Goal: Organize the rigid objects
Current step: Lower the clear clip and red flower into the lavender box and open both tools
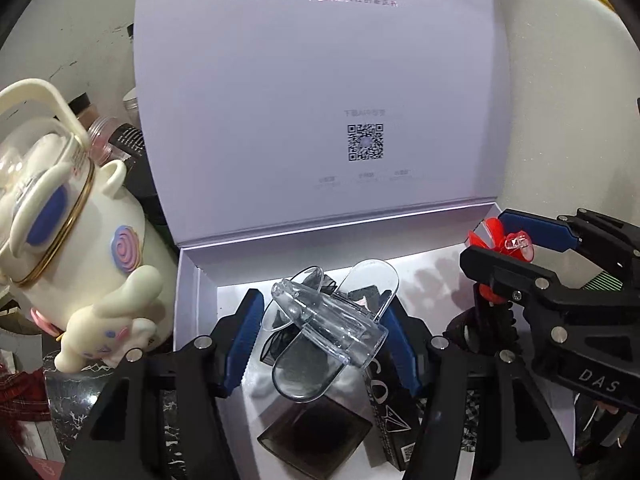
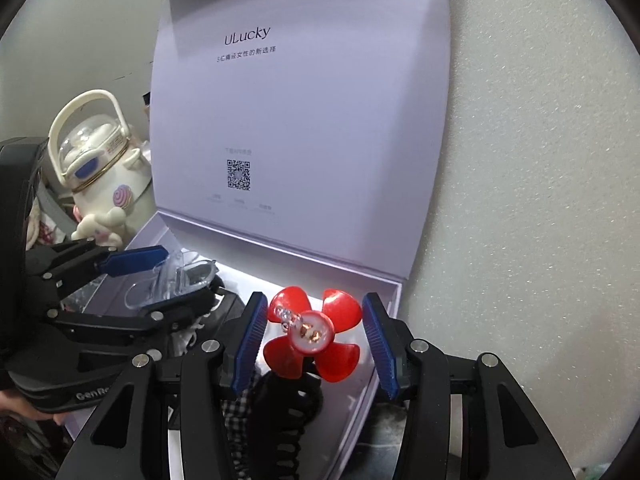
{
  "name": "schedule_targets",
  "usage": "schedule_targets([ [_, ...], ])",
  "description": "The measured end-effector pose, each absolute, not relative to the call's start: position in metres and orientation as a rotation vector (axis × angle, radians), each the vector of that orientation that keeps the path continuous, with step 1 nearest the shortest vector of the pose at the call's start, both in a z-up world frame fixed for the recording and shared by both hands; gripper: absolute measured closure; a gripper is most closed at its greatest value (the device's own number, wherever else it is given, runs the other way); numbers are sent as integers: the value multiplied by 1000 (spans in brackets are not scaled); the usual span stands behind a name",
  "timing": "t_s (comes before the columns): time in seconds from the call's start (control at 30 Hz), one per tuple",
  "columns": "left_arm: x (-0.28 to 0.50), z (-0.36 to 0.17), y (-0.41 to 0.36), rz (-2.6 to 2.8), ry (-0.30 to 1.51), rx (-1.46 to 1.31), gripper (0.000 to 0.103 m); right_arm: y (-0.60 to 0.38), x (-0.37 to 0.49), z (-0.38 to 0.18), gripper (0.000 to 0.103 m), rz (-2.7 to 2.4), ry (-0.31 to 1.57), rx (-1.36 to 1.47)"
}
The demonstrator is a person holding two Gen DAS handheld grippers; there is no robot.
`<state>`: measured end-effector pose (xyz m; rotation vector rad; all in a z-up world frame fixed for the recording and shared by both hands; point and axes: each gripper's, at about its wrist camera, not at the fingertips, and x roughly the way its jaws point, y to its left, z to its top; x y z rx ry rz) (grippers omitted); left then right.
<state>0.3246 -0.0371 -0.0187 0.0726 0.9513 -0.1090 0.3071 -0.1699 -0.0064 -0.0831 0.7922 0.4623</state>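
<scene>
Left gripper (image 1: 320, 320) clamps a clear holder (image 1: 320, 312); right gripper's (image 2: 316, 332) hold on the red flower (image 2: 316, 334) unclear.

Textured white wall (image 2: 540, 160) behind.

My black grippers carry blue ribbed pads (image 1: 244, 334). Between my left ones sits a clear colourless plastic clip (image 1: 326, 314); between my right, a red four-petal flower hair claw (image 2: 314, 334) with a pearly white centre. The pale lilac cardboard box (image 1: 312, 92) bears a black QR square. Left of that box, a cream kettle-shaped bottle (image 1: 76, 240) shows blue patches, a gold band and a pink-lilac swirl.
</scene>
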Motion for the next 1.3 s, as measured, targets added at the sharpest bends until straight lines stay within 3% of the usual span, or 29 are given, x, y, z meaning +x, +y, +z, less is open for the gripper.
schedule_targets([
  [0.23,306,-3,-56,-74,898,94,40,-182,294,7,37,433,763,-81],
  [0.3,304,0,-58,-57,895,103,25,-183,292,11,36,421,753,-88],
  [0.33,304,1,-58,-46,887,110,24,-185,291,13,36,415,748,-89],
  [1.3,239,66,-70,-34,791,122,24,-203,227,50,36,356,714,-81],
])
